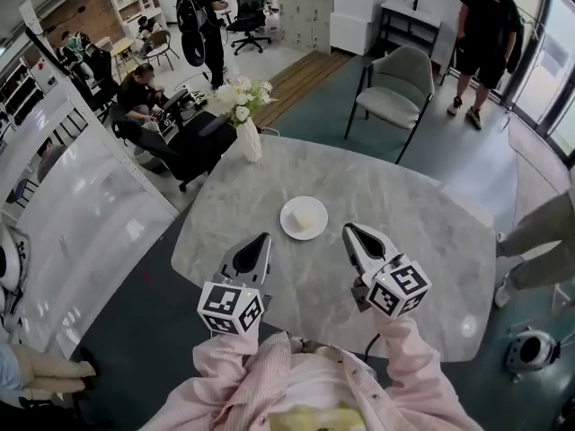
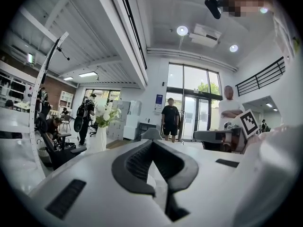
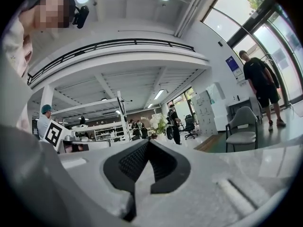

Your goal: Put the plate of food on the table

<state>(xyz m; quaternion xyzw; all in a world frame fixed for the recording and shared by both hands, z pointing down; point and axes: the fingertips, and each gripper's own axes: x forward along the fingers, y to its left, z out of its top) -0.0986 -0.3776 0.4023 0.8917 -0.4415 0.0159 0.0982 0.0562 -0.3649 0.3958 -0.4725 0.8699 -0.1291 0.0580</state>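
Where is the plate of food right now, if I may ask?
Head view: the plate of food sits on the table, just ahead of the left gripper and right gripper.

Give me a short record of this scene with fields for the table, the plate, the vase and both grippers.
table: round marble top
plate: white, set near the table's middle, a pale piece of food on it
vase: white, with white flowers, at the table's far left edge
left gripper: shut, empty, near side of the plate, apart from it
right gripper: shut, empty, near right of the plate, apart from it
task state: plate is on the table
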